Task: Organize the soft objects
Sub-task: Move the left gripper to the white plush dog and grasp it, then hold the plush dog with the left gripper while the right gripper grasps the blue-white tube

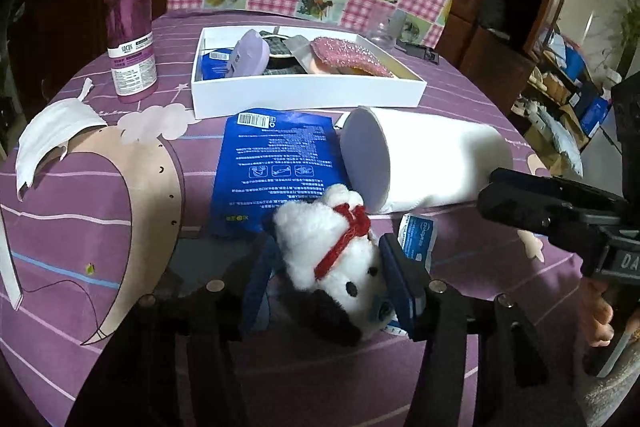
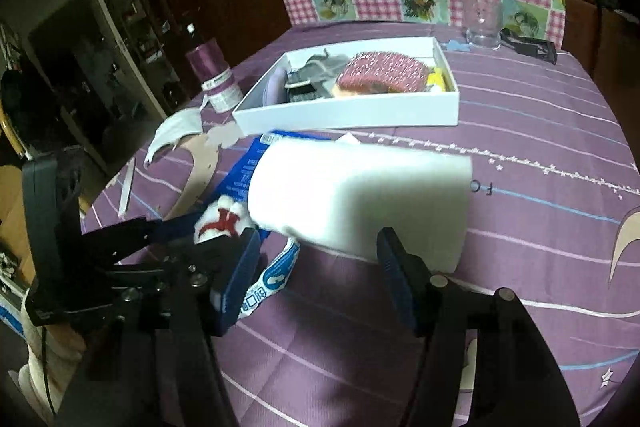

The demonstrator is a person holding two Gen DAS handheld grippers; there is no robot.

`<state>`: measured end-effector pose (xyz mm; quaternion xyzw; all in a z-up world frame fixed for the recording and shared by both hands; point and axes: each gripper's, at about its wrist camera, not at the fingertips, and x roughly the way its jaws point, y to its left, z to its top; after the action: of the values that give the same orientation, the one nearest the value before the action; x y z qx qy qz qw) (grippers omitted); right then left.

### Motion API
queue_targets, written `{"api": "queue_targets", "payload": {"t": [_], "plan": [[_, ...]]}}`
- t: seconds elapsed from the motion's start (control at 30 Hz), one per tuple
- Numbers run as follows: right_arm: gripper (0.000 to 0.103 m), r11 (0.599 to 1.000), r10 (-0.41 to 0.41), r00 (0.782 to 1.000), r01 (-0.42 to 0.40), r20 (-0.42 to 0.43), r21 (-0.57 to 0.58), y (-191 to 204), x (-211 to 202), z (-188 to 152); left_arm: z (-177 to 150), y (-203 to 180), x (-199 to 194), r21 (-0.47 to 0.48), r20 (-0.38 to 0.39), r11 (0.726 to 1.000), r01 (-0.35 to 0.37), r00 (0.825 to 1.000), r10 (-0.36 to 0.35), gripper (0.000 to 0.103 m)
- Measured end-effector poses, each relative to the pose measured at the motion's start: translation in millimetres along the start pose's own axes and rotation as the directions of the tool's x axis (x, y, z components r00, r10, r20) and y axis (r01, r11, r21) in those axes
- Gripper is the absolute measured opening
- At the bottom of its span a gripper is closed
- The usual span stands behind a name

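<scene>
Plush dog [image 1: 340, 259] lies on the purple cloth [image 1: 120, 195] between the left gripper's [image 1: 328, 283] spread pads, apparently unpinched; foam roll [image 2: 360, 203] sits just ahead of the right gripper [image 2: 316, 279], jaws apart and empty; white box [image 1: 308, 95] beyond already holds several soft items; dog, roll and mask [image 1: 52, 135] remain out, so roughly halfway.

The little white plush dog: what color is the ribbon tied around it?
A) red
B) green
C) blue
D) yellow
A: the plush dog lying on the purple tablecloth has a red ribbon wrapped around its white body, seen in the left wrist view between the fingers of the left gripper.
</scene>
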<state>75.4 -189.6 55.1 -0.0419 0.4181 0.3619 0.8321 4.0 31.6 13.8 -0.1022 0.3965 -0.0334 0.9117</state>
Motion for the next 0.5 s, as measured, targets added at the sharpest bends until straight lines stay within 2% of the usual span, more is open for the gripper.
{"api": "queue_targets", "payload": {"t": [0.17,0.5], "plan": [[0.062,0.999,0.028,0.999,-0.029,-0.026,-0.027,9.3,5.7,-3.8,-1.1,-4.0,1.3,0.022,-0.006,1.0,-0.004,1.0,0.004,0.051],[0.062,1.0,0.005,0.999,-0.007,-0.045,-0.03,12.4,16.2,-7.7,-1.4,-6.3,-0.8,0.027,-0.005,1.0,-0.002,1.0,0.002,0.042]]}}
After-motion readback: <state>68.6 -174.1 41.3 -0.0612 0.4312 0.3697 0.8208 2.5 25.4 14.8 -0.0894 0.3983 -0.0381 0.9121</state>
